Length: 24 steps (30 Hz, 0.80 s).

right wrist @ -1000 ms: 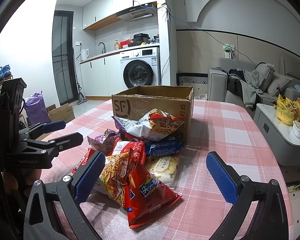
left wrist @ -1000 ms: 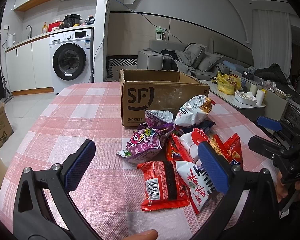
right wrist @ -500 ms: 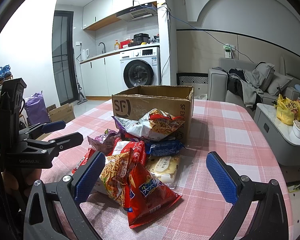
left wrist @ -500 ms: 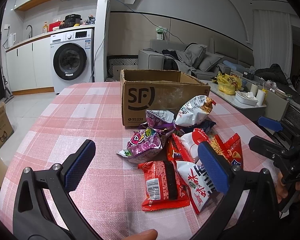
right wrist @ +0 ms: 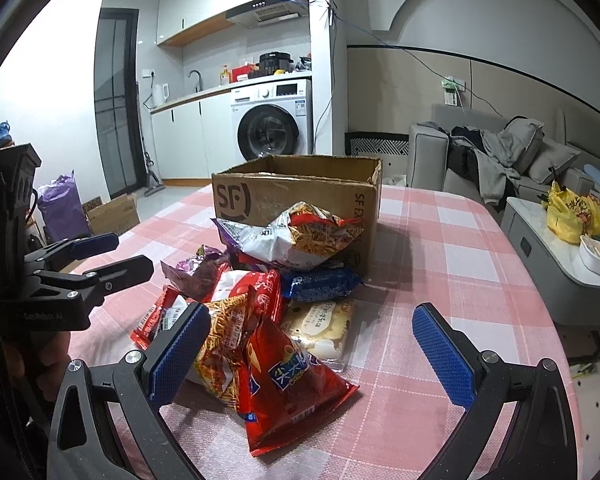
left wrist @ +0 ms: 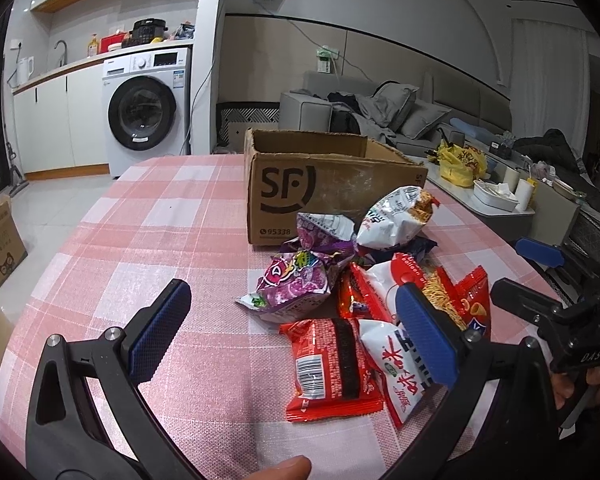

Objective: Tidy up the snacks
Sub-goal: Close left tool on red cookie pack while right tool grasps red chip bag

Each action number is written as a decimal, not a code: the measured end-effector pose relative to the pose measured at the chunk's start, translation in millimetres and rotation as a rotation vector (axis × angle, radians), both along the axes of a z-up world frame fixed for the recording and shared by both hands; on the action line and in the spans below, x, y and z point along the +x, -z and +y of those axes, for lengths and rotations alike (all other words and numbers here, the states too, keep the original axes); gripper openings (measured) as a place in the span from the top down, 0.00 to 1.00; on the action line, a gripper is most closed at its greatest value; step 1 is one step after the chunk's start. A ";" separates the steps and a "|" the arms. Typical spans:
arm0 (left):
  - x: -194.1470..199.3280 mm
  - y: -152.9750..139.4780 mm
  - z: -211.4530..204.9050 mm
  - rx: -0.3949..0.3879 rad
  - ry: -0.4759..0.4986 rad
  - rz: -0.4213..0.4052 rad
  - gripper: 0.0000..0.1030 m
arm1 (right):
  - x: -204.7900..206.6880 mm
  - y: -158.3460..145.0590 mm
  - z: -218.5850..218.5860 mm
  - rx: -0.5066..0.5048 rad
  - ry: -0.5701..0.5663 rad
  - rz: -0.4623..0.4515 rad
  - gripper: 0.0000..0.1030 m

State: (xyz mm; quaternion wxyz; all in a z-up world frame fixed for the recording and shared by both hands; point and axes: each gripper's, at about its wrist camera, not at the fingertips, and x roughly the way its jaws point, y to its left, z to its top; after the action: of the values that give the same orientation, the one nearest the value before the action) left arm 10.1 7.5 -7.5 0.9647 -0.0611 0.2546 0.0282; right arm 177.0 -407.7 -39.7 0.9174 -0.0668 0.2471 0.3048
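Several snack bags lie heaped on the pink checked tablecloth point(left wrist: 140, 240) in front of an open cardboard box point(left wrist: 324, 188) marked SF. In the left wrist view a red packet point(left wrist: 332, 364) lies nearest, with a purple bag point(left wrist: 296, 284) behind it and a white noodle bag point(left wrist: 396, 220) against the box. My left gripper point(left wrist: 292, 344) hangs open just short of the red packet. In the right wrist view a red chip bag point(right wrist: 296, 376) lies between the open fingers of my right gripper point(right wrist: 312, 356). The box point(right wrist: 300, 200) stands behind the heap.
The right gripper's blue-tipped fingers point(left wrist: 540, 252) show at the right edge of the left wrist view; the left gripper point(right wrist: 88, 256) shows at the left of the right wrist view. A coffee table point(right wrist: 560, 248) stands beyond the table's right edge. Bare cloth lies left of the heap.
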 end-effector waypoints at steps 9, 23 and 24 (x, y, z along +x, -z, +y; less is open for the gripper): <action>2.9 2.9 -3.5 0.031 0.020 0.051 0.01 | 10.9 3.1 -0.2 -0.017 -0.007 0.070 0.00; 13.8 17.4 -6.1 0.077 0.048 0.183 0.01 | 23.5 26.4 -7.8 -0.112 -0.026 0.232 0.00; 16.9 20.0 -5.1 0.076 0.049 0.201 0.01 | 24.7 29.7 -6.6 -0.119 -0.028 0.247 0.00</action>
State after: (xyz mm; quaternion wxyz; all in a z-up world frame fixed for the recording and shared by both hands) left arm 27.0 2.4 -27.5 0.9364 -0.0152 0.3501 0.0201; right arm 201.8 -414.3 -69.4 0.8701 -0.0864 0.3748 0.3081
